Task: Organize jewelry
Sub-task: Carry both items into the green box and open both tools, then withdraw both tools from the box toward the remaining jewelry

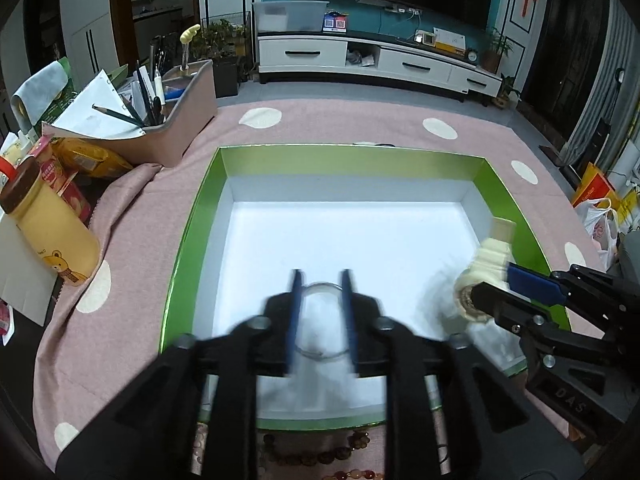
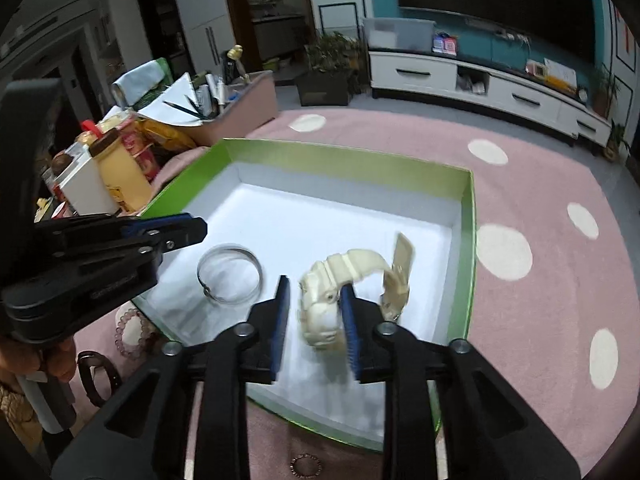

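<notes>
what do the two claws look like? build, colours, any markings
Both match: black plastic frames with cut-out arms and silver bolt heads, blue pads lining the fingers. Left claw; right claw. Embossed lettering sits on the side of each frame, too blurred to read. No cables or sleeves visible.

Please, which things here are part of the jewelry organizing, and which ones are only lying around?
Belong to the job:
green box
silver bangle
cream watch
pink bead bracelet
brown bead bracelets

Just lying about:
yellow bottle
snack packets
pencil organizer
polka-dot cloth
</notes>
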### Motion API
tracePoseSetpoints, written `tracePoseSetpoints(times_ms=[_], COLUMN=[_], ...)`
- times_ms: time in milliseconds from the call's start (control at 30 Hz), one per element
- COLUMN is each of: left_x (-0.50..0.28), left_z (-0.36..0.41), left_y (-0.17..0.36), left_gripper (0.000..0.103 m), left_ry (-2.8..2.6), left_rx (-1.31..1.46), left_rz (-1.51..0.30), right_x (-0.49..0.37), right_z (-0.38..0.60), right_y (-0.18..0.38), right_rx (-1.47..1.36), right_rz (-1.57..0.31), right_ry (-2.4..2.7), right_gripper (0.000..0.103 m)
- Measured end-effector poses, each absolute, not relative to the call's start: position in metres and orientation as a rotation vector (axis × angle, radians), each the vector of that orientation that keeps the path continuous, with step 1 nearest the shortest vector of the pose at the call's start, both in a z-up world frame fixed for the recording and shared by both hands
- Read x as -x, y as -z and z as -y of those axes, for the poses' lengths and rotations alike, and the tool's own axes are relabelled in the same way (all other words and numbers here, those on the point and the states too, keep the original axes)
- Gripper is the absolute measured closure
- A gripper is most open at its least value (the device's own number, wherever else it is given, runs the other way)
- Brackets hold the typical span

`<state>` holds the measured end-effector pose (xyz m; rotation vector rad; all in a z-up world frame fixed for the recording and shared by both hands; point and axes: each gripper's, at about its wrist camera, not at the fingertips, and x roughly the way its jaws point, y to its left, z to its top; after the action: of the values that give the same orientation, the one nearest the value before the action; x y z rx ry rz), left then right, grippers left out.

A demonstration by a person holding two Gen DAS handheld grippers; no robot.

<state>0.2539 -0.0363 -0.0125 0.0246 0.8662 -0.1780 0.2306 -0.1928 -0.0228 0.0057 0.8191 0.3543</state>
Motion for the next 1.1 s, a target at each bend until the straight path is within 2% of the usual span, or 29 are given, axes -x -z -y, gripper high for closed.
tracePoseSetpoints(times_ms=[33,67,100,200,267,333,433,467,600,767,1100], left_x=[-0.253,-0.252,-0.25,-0.24,-0.23,-0.219,-0.202,-0.195,-0.171,-0.141,-0.094], left_z=[0.035,0.034,0.032,0.025,0.02,0.015,0.008,0.006,-0.005,-0.016,-0.045], left_y=[0.011,0.01,0.008,0.001,-0.003,-0.008,-0.015,-0.017,-0.023,-0.019,-0.008], left_gripper=[0.068,0.057,0.053,0.044,0.043,0.036,0.031,0.025,0.015,0.009,0.007], left_ry=[0.171,0.166,0.161,0.154,0.153,0.149,0.138,0.129,0.11,0.078,0.031], left_rx=[-0.029,-0.029,-0.023,-0.013,-0.01,0.0,0.006,0.006,0.022,0.014,0.038], left_rz=[-0.861,-0.858,-0.853,-0.836,-0.818,-0.807,-0.788,-0.784,-0.769,-0.775,-0.804], right_x=[-0.227,-0.225,-0.221,-0.205,-0.19,-0.177,-0.154,-0.147,-0.117,-0.089,-0.054], right_z=[0.197,0.199,0.205,0.214,0.22,0.225,0.235,0.238,0.252,0.261,0.259], right_y=[0.021,0.02,0.018,0.011,0.006,0.003,-0.001,-0.002,-0.004,-0.001,0.009], right_rx=[-0.026,-0.047,-0.077,-0.113,-0.144,-0.161,-0.189,-0.195,-0.212,-0.224,-0.239], right_rz=[-0.812,-0.81,-0.802,-0.778,-0.759,-0.749,-0.732,-0.73,-0.721,-0.733,-0.757], right_ry=[-0.359,-0.36,-0.359,-0.348,-0.356,-0.357,-0.353,-0.347,-0.322,-0.289,-0.302], right_gripper=[0.067,0.056,0.054,0.054,0.054,0.054,0.052,0.052,0.048,0.045,0.045])
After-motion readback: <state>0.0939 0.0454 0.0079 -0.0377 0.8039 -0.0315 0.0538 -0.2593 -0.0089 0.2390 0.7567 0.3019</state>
